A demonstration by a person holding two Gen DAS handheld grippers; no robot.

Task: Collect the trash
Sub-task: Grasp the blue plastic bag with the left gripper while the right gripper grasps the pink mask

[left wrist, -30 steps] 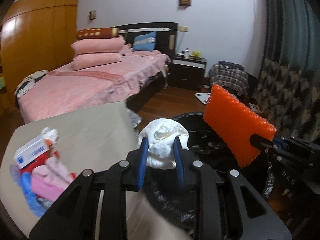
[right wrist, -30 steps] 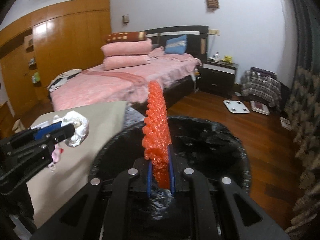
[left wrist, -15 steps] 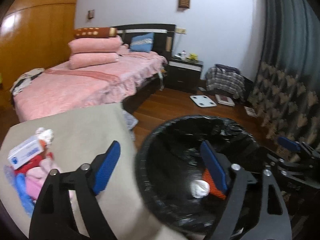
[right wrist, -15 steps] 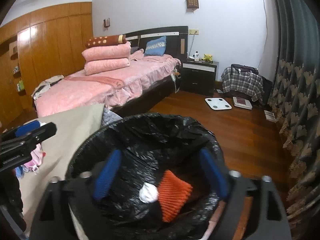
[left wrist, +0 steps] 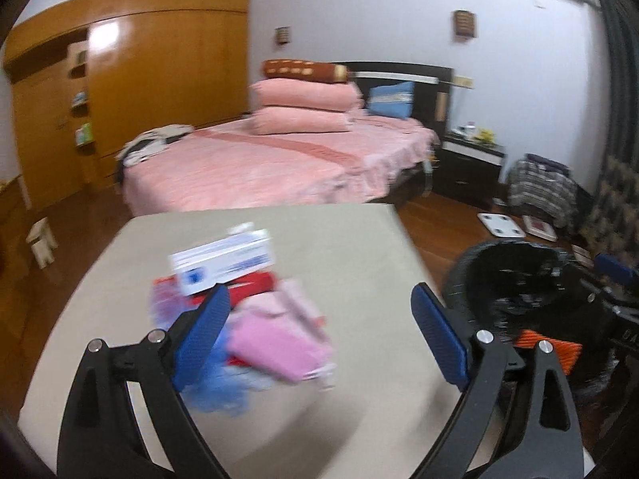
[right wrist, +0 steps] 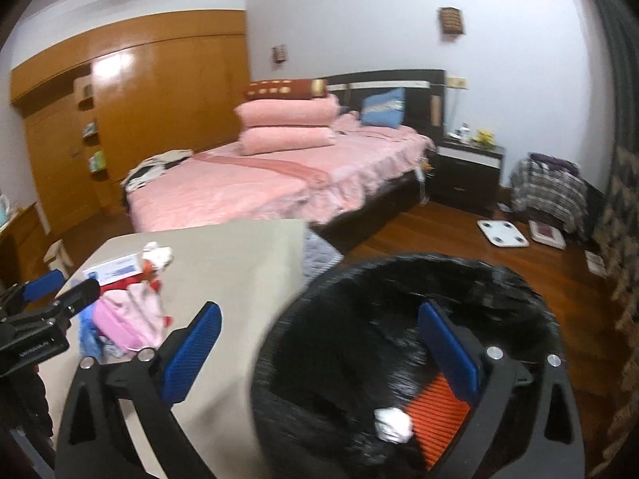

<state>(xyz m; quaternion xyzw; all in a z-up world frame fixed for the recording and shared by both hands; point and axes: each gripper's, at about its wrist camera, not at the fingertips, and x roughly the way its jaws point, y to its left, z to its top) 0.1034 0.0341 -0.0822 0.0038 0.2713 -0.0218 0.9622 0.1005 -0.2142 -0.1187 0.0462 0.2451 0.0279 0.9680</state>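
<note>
Both grippers are spread wide, nothing held; jaws have just been opening. Orange pad [right wrist: 439,411] and white wad [right wrist: 393,423] are seen lying at the bottom of the bin [right wrist: 331,299], which is set off the tabletop's right edge, presumably so trash can be dropped straight in. Right gripper [right wrist: 319,353] is hung over the bin's near rim. Left gripper [left wrist: 319,341] is aimed at the trash pile [left wrist: 247,311] near the tabletop's [left wrist: 339,247] left side: white box on red pack, pink and blue wrappers. Pile sits just ahead of the left finger.
</note>
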